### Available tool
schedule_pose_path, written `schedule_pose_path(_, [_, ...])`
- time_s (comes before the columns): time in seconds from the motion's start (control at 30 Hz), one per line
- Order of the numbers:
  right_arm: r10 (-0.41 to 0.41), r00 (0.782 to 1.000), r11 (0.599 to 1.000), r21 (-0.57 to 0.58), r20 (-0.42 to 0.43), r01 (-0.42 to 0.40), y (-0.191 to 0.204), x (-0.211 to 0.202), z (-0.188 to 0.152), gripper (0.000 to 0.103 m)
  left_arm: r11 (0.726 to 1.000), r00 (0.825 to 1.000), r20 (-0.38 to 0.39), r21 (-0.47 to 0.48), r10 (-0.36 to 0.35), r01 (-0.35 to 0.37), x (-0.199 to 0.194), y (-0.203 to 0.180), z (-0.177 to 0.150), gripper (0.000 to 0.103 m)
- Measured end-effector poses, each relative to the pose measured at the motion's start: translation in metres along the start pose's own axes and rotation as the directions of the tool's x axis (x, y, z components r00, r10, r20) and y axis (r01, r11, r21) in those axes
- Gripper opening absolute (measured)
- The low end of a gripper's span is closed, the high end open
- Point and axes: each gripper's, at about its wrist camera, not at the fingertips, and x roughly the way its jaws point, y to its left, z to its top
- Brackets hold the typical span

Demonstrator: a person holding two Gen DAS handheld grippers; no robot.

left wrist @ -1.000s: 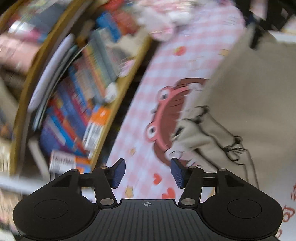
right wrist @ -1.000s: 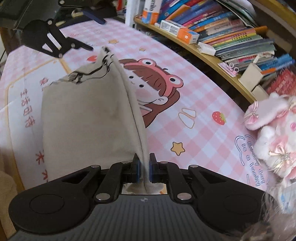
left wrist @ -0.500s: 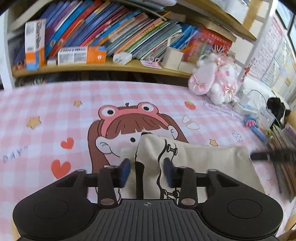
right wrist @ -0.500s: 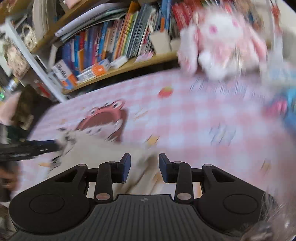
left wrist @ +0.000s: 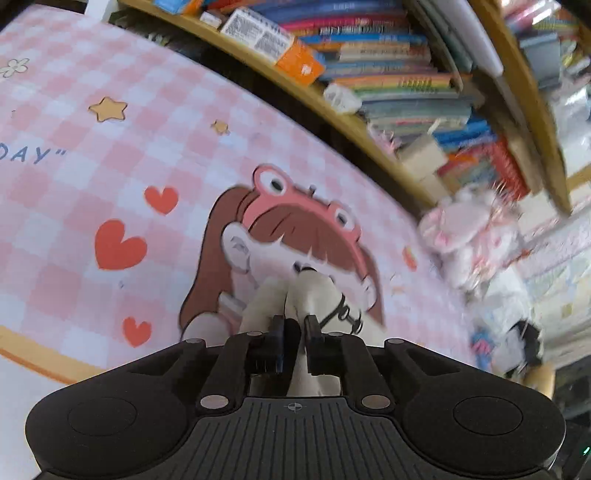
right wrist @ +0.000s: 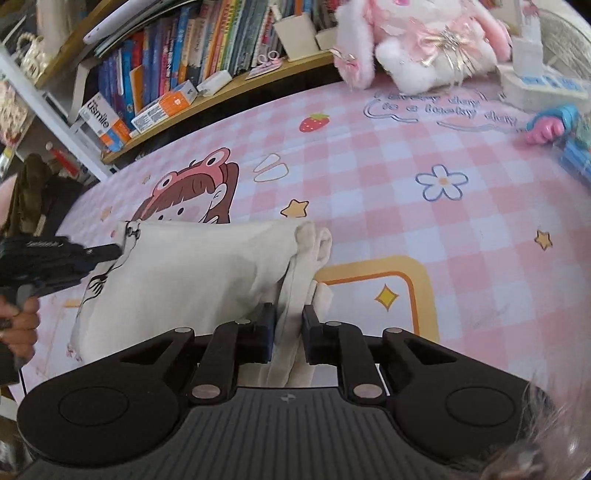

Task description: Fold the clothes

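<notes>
The cream garment (right wrist: 192,273) lies on the pink checked tablecloth (right wrist: 424,155), already doubled into a long band that runs across the printed frog-hat girl (right wrist: 192,192), towards the cloth's near edge and well short of the bookshelf (right wrist: 207,55) side. The left gripper (left wrist: 294,330) has its jaws just closing, and they are now pinched on a bunched end of the fabric. In the right wrist view that same gripper (right wrist: 110,253) bites the band's left end, by the black line print. The right gripper (right wrist: 289,321) has also been closing; its jaws are together on the gathered right end, folds hanging between the pads. So both ends are held and one fold looks done. What's left, I'd judge, is bringing the ends together and flattening the band. Motion blur in the left wrist view hides how neat the layers lie. The plush rabbit (right wrist: 417,33) sits clear at the far edge.
</notes>
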Motion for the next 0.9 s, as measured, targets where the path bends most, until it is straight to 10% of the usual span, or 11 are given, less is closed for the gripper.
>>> schedule_pose_path(0.53, [-0.032,0.999,0.998,0.049,0.014,0.031,0.001,0.001,-0.006,0.014,1.0,1.0,0.004,0.027,-0.007,0.007,0.002,-0.002,0.007,0.009])
schedule_pose_path(0.9, [-0.024,0.999,0.995,0.101,0.032,0.021,-0.004,-0.003,-0.008,0.021,0.963,0.994,0.026,0.248,0.107,-0.11,-0.032,-0.023,-0.004,0.048])
